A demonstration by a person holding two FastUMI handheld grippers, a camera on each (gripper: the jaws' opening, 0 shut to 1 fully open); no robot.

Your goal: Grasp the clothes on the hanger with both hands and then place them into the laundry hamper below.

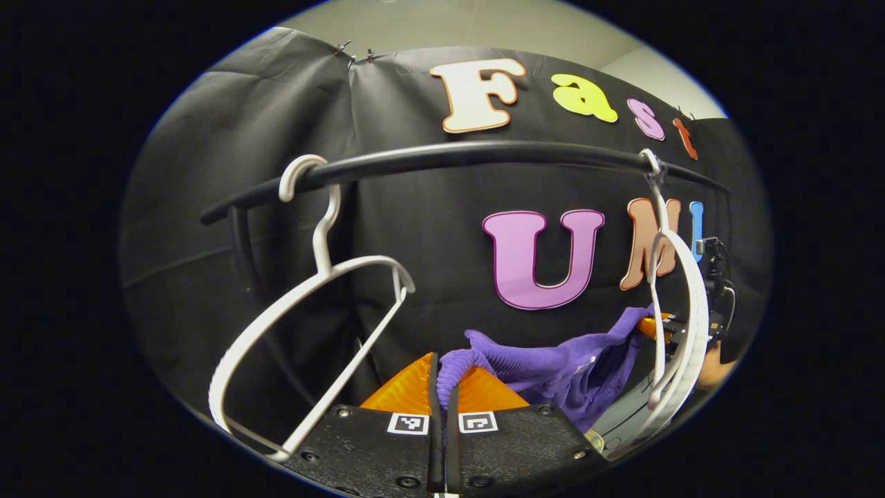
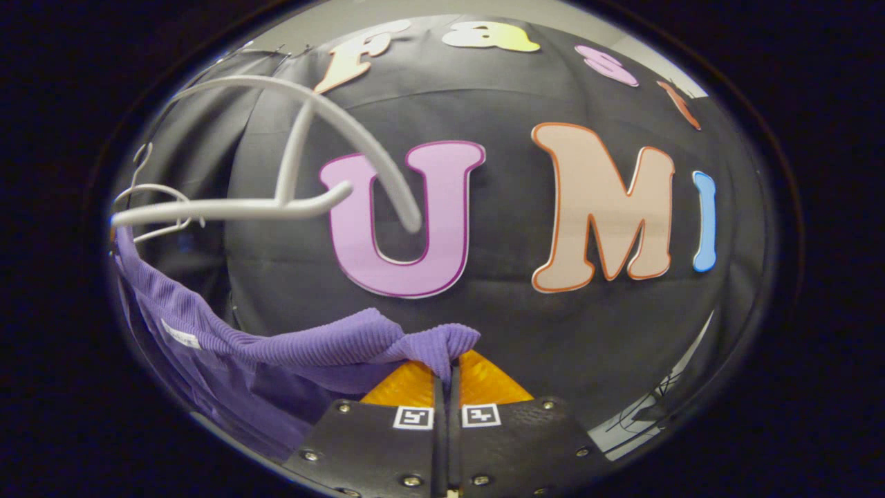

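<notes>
1. Your left gripper (image 1: pixel 442 377) and right gripper (image 2: pixel 453 360) are both clenched on the purple top (image 1: pixel 553 363).
2. It hangs between them, off the hangers (image 1: pixel 311 325).
3. Lowering it into the hamper remains.

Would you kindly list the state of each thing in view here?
Left gripper: shut on the purple garment.
Right gripper: shut on the purple garment.
Purple garment: off the hangers, stretched between both grippers.
Left hanger: bare, hooked on the rail.
Right hanger: bare, hooked on the rail.
</notes>
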